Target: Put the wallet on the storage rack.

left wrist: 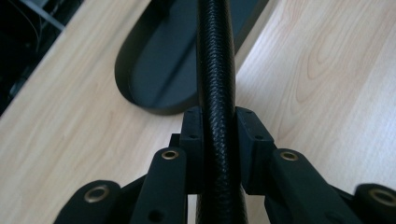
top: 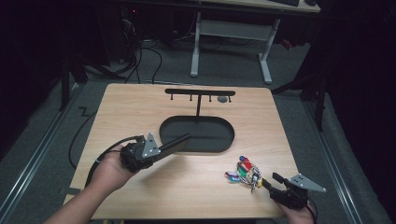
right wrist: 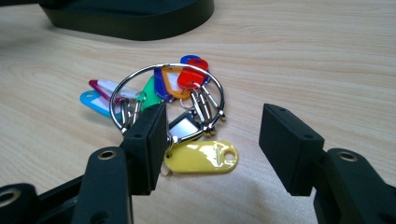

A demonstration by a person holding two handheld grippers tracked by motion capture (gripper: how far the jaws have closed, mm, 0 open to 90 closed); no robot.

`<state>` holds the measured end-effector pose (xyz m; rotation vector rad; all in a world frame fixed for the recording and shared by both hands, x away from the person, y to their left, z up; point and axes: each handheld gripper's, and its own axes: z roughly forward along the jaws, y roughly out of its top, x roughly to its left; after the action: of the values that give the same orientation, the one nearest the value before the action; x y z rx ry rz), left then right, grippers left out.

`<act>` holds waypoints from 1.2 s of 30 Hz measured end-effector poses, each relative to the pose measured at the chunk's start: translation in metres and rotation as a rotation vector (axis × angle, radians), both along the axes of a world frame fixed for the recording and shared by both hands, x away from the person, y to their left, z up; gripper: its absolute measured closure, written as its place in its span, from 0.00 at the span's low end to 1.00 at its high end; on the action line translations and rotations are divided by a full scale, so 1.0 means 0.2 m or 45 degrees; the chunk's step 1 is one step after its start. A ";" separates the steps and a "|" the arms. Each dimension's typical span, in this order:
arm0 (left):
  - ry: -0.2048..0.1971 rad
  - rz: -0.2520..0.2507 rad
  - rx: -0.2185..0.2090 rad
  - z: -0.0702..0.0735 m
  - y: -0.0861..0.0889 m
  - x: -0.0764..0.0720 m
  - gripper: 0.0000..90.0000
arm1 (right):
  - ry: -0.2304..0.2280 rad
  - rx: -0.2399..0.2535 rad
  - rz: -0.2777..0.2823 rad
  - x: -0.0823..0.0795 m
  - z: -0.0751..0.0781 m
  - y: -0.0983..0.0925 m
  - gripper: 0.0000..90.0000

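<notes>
My left tool, left of centre in the high view, is clamped on a black leather strap held over the oval black tray. My right tool, lower right, stands wide over the key bunch lying on the worktop

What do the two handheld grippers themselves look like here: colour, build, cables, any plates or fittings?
Both are matte black. The left gripper carries a grey three-cornered plate on top and trails a black cable. The right gripper bears a similar grey plate. Up close, the jaws end in flat rectangular black pads on linkage arms with brass-coloured rivets. The forearms are bare, with no sleeves in sight.
</notes>
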<state>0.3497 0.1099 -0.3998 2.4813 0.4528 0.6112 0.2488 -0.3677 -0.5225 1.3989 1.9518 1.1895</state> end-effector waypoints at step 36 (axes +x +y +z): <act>-0.226 -0.241 0.142 -0.06 -0.47 0.32 0.83 | -0.055 -0.020 0.018 -0.11 0.03 -0.03 0.47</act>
<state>0.4146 0.0157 -0.4115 2.5080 0.1171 0.7878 0.2277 -0.3747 -0.5157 1.3433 1.9404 1.1982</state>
